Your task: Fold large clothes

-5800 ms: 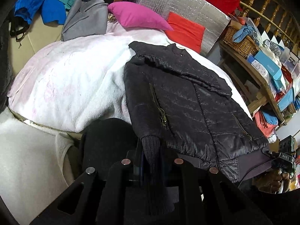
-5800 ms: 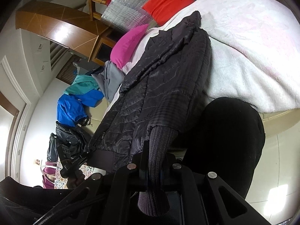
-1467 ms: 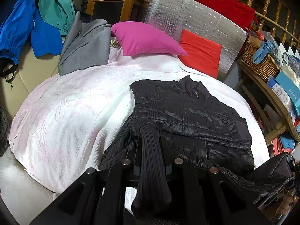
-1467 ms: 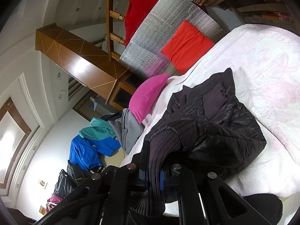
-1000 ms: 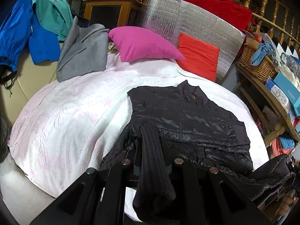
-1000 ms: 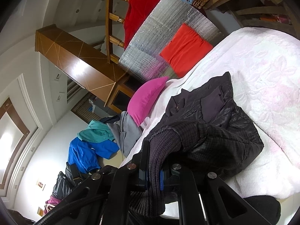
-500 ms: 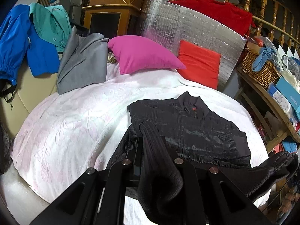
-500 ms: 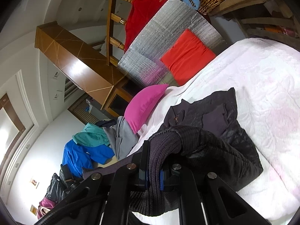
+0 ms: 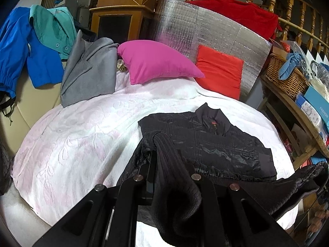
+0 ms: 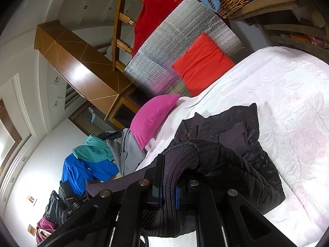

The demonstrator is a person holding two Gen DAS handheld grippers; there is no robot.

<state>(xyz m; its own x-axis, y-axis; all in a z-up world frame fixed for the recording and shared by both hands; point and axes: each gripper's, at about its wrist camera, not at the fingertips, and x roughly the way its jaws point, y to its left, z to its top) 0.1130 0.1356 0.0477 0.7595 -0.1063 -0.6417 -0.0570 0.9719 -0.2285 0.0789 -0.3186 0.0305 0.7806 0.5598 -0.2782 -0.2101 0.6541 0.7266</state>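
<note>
Only leftward: jacket [image 9: 216, 144] zipper pull, perhaps red.

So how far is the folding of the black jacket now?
Done: the jacket lies on the blanket, collar far from the camera, sleeves folded in. In hand: the left gripper and right gripper each pinch the ribbed hem, lifted toward the collar. Left: lay it down and release.

Left hand-held gripper [image 9: 167, 177] fingertips buried under the jacket [image 9: 216, 148] ribbed hem; blue garment [image 9: 14, 47] cut off at frame edge; box [image 9: 317, 105] lettering unreadable.
</note>
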